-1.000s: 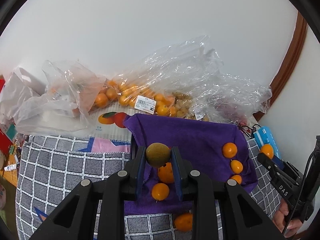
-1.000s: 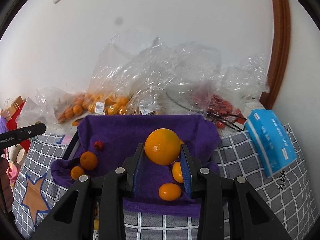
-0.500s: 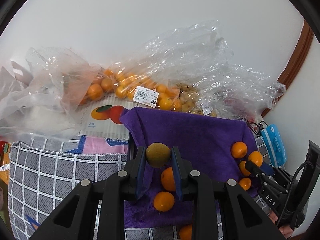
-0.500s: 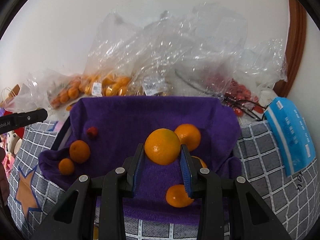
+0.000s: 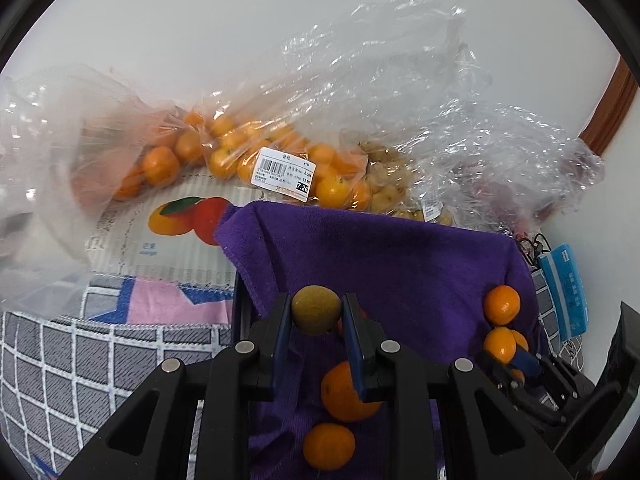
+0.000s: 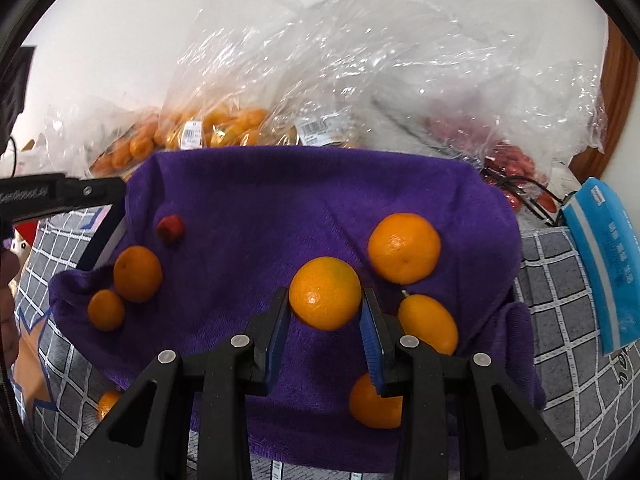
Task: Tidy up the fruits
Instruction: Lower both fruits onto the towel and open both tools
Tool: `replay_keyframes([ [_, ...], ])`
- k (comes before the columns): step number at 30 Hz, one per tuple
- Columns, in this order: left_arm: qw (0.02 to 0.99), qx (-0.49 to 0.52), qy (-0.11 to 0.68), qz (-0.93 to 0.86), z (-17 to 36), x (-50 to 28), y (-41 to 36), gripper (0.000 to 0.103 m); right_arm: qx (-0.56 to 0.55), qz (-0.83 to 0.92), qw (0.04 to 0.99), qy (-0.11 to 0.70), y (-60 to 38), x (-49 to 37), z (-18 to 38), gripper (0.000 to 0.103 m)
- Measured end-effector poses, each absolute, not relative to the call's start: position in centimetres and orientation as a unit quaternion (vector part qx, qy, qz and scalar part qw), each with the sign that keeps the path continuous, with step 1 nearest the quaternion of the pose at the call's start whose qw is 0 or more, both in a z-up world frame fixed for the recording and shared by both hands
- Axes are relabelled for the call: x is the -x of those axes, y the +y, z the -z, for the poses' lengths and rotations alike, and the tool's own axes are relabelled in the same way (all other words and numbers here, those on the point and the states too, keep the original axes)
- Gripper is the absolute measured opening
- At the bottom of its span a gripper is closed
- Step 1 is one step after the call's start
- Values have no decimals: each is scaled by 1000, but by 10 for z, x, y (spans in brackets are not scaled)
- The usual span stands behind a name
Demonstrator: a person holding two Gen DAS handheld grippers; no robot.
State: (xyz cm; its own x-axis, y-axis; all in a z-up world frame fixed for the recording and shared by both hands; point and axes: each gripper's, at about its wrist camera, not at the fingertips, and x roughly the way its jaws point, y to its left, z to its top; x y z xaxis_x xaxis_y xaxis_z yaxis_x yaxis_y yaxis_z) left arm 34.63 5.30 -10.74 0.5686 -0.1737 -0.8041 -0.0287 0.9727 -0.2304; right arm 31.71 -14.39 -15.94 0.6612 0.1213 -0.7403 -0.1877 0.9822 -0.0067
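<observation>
My left gripper (image 5: pixel 316 312) is shut on a small olive-green round fruit (image 5: pixel 316 309), held above the left part of a purple cloth (image 5: pixel 400 264) that lines a basket. My right gripper (image 6: pixel 325 300) is shut on an orange (image 6: pixel 325 293) over the cloth's (image 6: pixel 280 200) middle. Several oranges lie on the cloth: one large (image 6: pixel 404 247) to the right, another (image 6: pixel 137 273) at the left, and a small red fruit (image 6: pixel 171 229) near the back left. The right gripper also shows at the lower right of the left wrist view, holding its orange (image 5: pixel 500 346).
Clear plastic bags of oranges (image 5: pixel 240 152) and small yellow fruit (image 5: pixel 386 180) pile against the white wall behind the basket. A bag of red fruit (image 6: pixel 516 160) lies at the back right. A blue tissue pack (image 6: pixel 604 272) rests on the grey checked cover (image 6: pixel 560 320).
Both grippers have sunk toward the purple cloth with their fruit still held. The cloth and the loose oranges now look larger and closer in both views.
</observation>
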Motion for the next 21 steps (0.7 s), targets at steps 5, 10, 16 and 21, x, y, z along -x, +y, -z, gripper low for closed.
replay_keyframes([
  [5, 874, 112, 472, 38, 117, -358, 51, 24, 57, -85, 908, 405, -136, -320, 168, 34],
  [10, 869, 113, 481, 32, 127, -368, 54, 24, 61, -86, 906, 411, -133, -321, 175, 34],
  [16, 864, 113, 490, 32, 136, -374, 52, 24, 75, -81, 907, 406, -130, -321, 176, 34],
  [21, 861, 109, 495, 34, 142, -376, 47, 24, 78, -81, 908, 403, -130, -320, 175, 35],
])
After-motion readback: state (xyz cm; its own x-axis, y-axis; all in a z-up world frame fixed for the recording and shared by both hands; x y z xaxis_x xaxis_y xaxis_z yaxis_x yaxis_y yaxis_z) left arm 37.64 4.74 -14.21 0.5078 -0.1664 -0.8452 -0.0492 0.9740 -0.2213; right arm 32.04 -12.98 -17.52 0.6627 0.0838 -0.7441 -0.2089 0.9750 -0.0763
